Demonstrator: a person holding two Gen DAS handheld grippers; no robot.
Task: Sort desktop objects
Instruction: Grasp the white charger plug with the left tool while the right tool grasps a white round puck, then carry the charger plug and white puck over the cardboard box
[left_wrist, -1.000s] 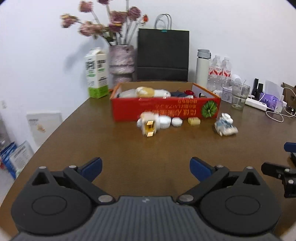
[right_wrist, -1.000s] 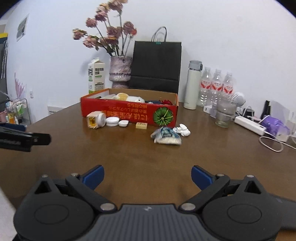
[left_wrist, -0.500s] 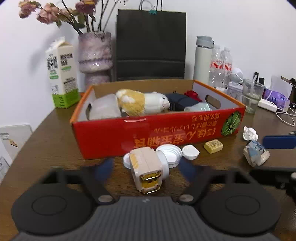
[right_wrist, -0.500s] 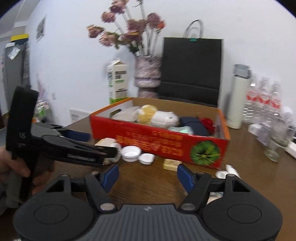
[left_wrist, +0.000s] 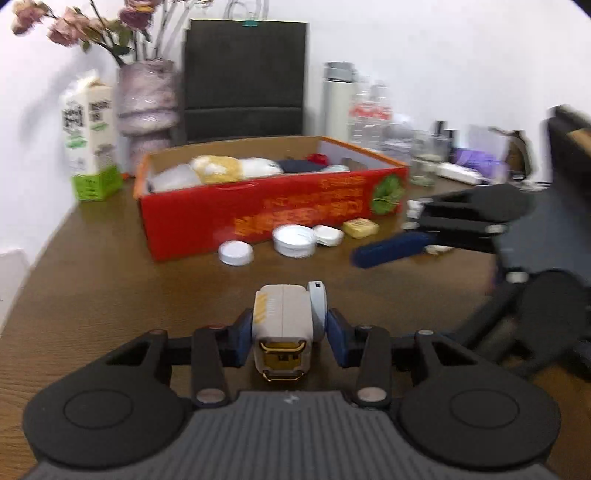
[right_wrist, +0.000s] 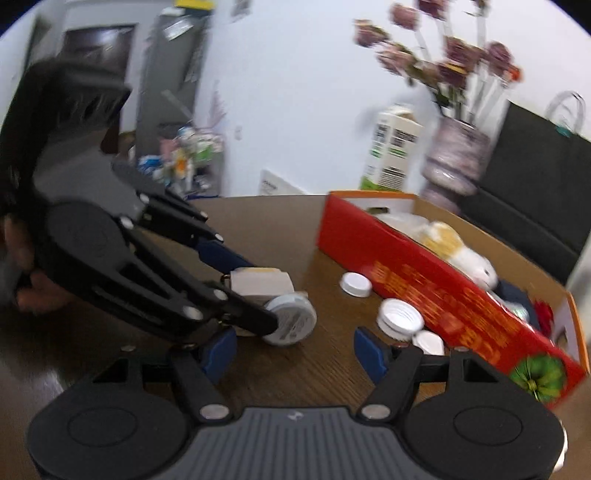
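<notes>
A beige boxy object (left_wrist: 282, 321) with a gold clasp and a round grey disc on one side sits between the fingers of my left gripper (left_wrist: 286, 332). The jaws are closing and both blue pads press on its sides. In the right wrist view the left gripper (right_wrist: 251, 291) comes in from the left with the object (right_wrist: 258, 282) low over the table. My right gripper (right_wrist: 295, 350) stands open just short of the disc, nothing between its fingers. The red cardboard box (left_wrist: 258, 218) holds a plush toy and other items. Three white lids (left_wrist: 294, 240) and a yellow block (left_wrist: 361, 227) lie before it.
A milk carton (left_wrist: 90, 140), a vase of dried flowers (left_wrist: 147, 107), a black paper bag (left_wrist: 243, 77), a white flask (left_wrist: 338, 103), water bottles and a glass (left_wrist: 423, 166) stand behind the box. A hand (right_wrist: 22, 288) grips the left tool.
My left gripper has closed onto the beige object and drawn it back from the box and lids. My right gripper has narrowed, swung left and rolled, and now faces the left gripper.
</notes>
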